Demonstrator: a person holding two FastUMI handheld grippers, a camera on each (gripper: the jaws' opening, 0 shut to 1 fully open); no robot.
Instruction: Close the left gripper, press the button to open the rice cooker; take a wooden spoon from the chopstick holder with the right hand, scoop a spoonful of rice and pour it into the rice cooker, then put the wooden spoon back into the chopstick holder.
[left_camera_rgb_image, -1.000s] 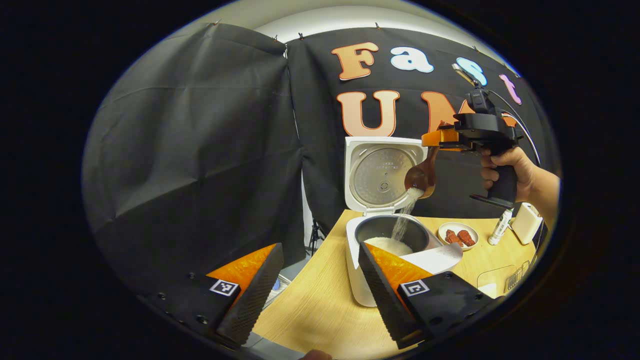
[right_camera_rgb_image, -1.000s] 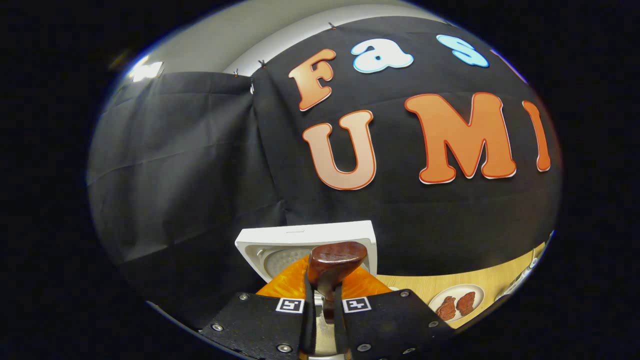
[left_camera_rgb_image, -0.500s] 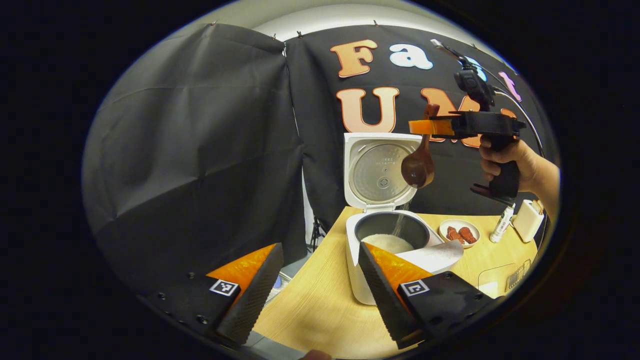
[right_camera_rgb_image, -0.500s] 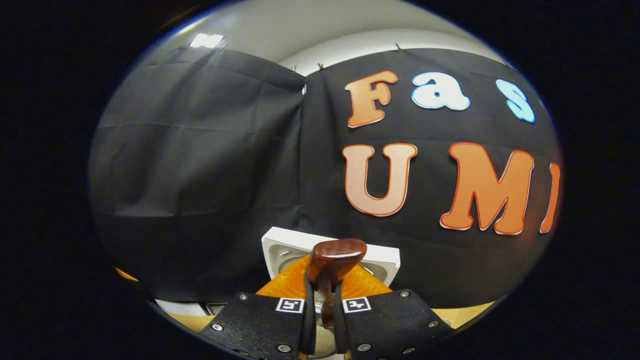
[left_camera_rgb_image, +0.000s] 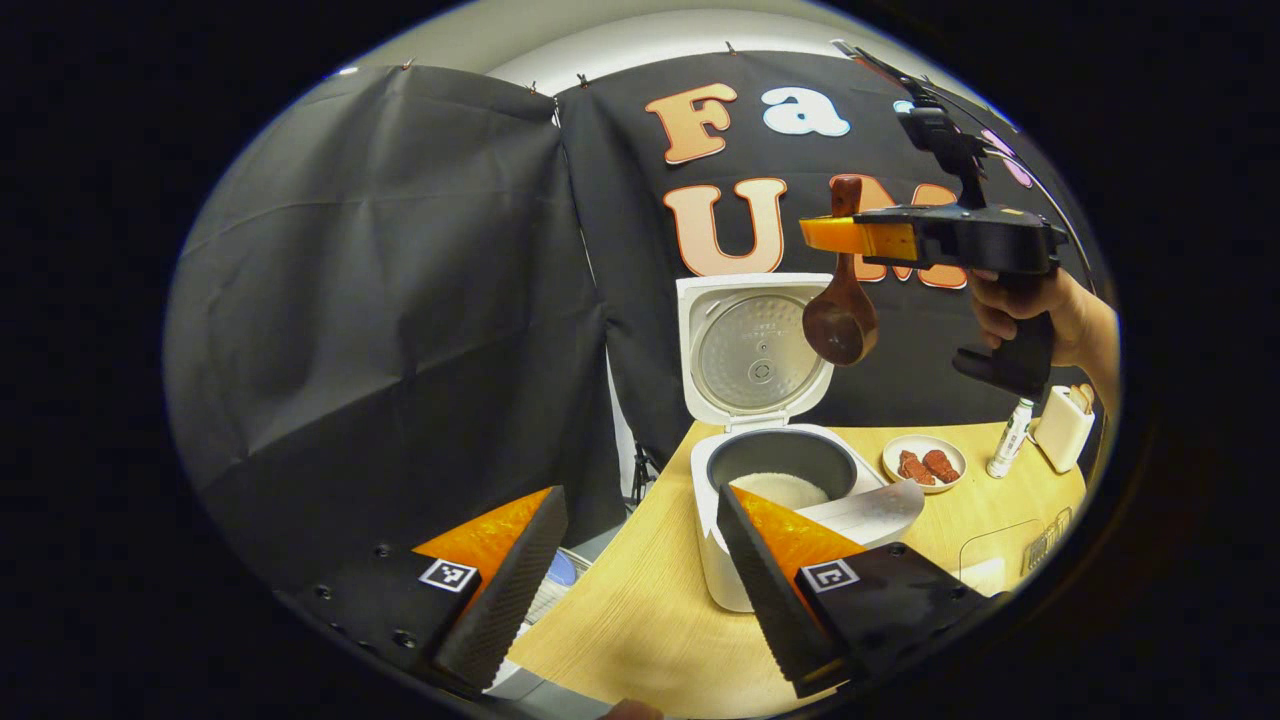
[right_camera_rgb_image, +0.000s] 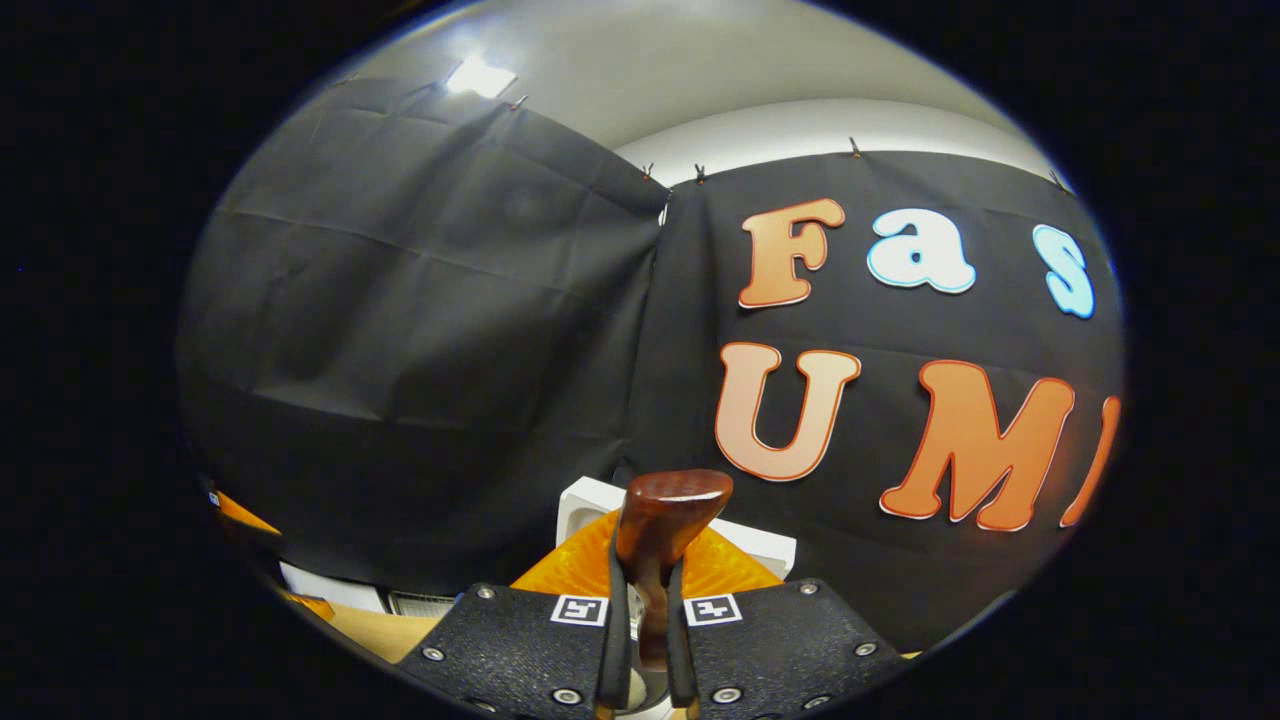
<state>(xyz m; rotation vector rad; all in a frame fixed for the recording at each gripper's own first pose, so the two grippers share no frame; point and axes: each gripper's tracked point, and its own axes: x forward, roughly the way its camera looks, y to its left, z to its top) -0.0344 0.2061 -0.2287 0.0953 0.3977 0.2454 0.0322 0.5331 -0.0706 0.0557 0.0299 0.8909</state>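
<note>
The white rice cooker (left_camera_rgb_image: 715, 545) stands on the wooden table with its lid (left_camera_rgb_image: 752, 345) raised, and white rice (left_camera_rgb_image: 781, 489) lies in the dark inner pot. In the left gripper view, the right gripper (left_camera_rgb_image: 840, 234) hangs high above the cooker, shut on the handle of a brown wooden spoon (left_camera_rgb_image: 841, 322) whose bowl hangs down, empty. A hand (left_camera_rgb_image: 1030, 305) holds that gripper. My left gripper (left_camera_rgb_image: 635, 570) is open near the cooker's front left, holding nothing. In the right gripper view, the right gripper (right_camera_rgb_image: 645, 625) clamps the spoon handle (right_camera_rgb_image: 664, 520), and the lid's top edge (right_camera_rgb_image: 585, 497) peeks behind it.
A small white dish (left_camera_rgb_image: 924, 464) with red pieces sits right of the cooker. A slim bottle (left_camera_rgb_image: 1008, 442) and a white holder (left_camera_rgb_image: 1060, 428) stand further right. A clear container (left_camera_rgb_image: 1010, 555) is at the table's right front. The table's left edge (left_camera_rgb_image: 640, 510) drops off beside the cooker.
The rice stream from the spoon has stopped. The right gripper has risen and levelled, lifting the emptied spoon higher above the cooker. The left gripper stays open in place.
</note>
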